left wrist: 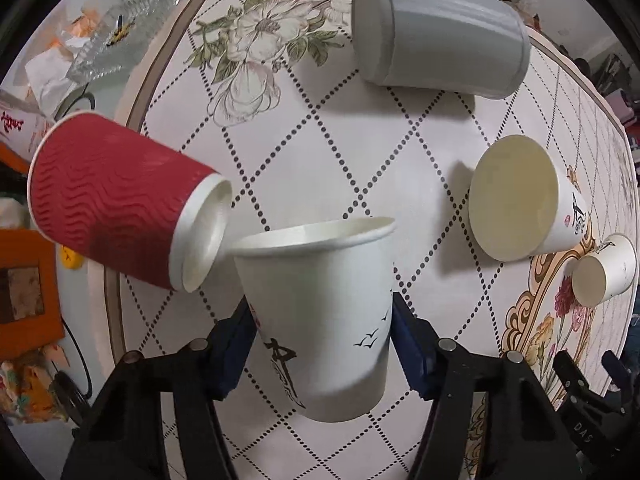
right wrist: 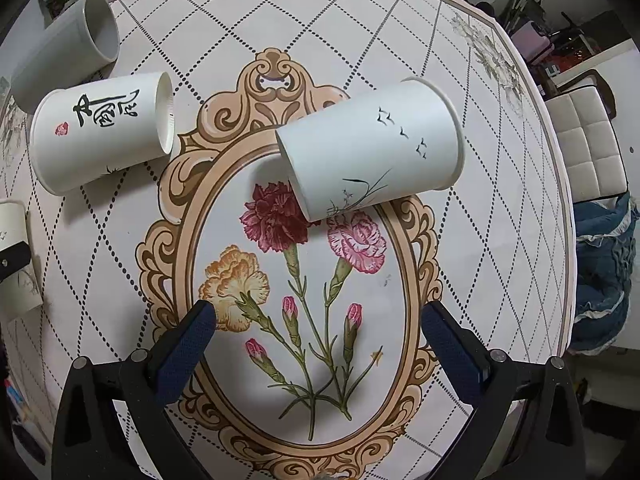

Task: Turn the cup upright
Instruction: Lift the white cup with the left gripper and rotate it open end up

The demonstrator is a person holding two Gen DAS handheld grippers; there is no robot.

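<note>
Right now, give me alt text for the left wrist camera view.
The left gripper clamps a white paper cup, mouth up, above a patterned table. A red ribbed cup and a grey cup lie on their sides beyond.

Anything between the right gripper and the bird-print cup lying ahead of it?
No object: in the right wrist view, only bare printed tablecloth separates the right gripper from the bird-print cup.
</note>
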